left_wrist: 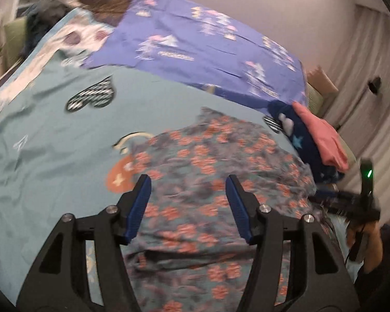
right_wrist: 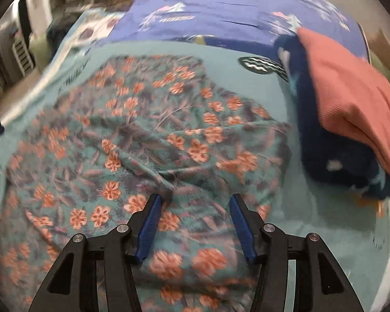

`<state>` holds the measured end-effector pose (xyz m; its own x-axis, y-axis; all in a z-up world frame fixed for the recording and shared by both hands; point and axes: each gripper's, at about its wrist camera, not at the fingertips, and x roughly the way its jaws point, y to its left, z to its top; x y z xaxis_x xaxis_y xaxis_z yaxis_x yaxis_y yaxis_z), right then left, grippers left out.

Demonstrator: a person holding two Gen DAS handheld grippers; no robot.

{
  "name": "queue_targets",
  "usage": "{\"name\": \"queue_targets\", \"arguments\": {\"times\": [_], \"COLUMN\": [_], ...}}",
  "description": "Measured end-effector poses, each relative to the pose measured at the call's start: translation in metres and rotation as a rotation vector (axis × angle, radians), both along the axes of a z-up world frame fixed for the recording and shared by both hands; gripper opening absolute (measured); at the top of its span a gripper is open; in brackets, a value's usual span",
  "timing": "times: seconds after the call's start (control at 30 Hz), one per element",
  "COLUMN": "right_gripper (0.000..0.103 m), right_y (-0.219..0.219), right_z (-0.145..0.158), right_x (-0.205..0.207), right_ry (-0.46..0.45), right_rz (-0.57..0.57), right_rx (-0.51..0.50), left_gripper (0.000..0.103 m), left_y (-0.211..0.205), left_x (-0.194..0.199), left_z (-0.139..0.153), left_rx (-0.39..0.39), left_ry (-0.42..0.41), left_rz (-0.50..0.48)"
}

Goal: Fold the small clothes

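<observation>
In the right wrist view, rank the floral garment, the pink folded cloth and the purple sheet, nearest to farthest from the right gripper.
1. Floral garment: directly under the right gripper.
2. Pink folded cloth: to the right, on a dark blue piece.
3. Purple sheet: far end of the bed.

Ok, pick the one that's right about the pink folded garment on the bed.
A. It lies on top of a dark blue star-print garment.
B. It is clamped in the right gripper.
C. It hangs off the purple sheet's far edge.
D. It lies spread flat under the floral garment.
A: the pink folded garment rests on the dark blue star-print garment, beside the floral garment.
</observation>
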<state>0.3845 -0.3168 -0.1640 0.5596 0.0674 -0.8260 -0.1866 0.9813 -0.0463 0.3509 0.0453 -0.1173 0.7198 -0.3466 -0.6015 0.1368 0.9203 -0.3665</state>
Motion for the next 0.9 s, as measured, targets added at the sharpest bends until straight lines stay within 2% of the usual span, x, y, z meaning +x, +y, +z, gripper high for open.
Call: {"name": "queue_targets", "arguments": {"times": [0.07,0.2,0.33,0.43,0.53,0.6,0.63,0.67,0.7,0.77,0.9], "right_gripper": [0.056,0.056,0.052,0.05,0.049,0.043,0.032,0.015,0.009,0.005,0.004], "right_y": [-0.015,-0.043,-0.063,-0.058,-0.051,-0.046,-0.043,-0.043,-0.042,-0.046,-0.055], "right_z": [0.026,0.04,0.015,-0.003,-0.008,-0.014,-0.017,-0.021,-0.022,-0.016,0.011], "right_x": [-0.009,0.001,0.033,0.047,0.052,0.058,0.062,0.063,0.064,0.058,0.035], "right_ry": [-0.054,-0.014,0.148,0.183,0.164,0.19,0.207,0.221,0.222,0.187,0.046], "right_rz": [0.022,0.022,0.027,0.056,0.073,0.073,0.066,0.057,0.052,0.053,0.016], "right_rx": [0.064,0.15,0.382,0.442,0.424,0.396,0.362,0.337,0.328,0.344,0.301], "left_gripper": [0.061,0.062,0.062,0.061,0.062,0.061,0.061,0.062,0.061,0.061,0.061], "left_y": [-0.014,-0.034,-0.042,-0.04,-0.039,-0.038,-0.038,-0.039,-0.039,-0.038,-0.033], "left_x": [0.003,0.017,0.029,0.029,0.025,0.025,0.024,0.024,0.024,0.025,0.023], "left_z": [0.002,-0.012,-0.044,-0.062,-0.059,-0.06,-0.061,-0.061,-0.06,-0.06,-0.059], "left_rx": [0.004,-0.005,0.005,-0.006,-0.01,-0.008,-0.006,-0.005,-0.005,-0.005,-0.013], "left_ry": [-0.011,0.019,0.109,0.136,0.13,0.135,0.133,0.132,0.132,0.133,0.133], "left_rz": [-0.041,-0.08,-0.079,-0.079,-0.076,-0.077,-0.077,-0.076,-0.075,-0.074,-0.057]}}
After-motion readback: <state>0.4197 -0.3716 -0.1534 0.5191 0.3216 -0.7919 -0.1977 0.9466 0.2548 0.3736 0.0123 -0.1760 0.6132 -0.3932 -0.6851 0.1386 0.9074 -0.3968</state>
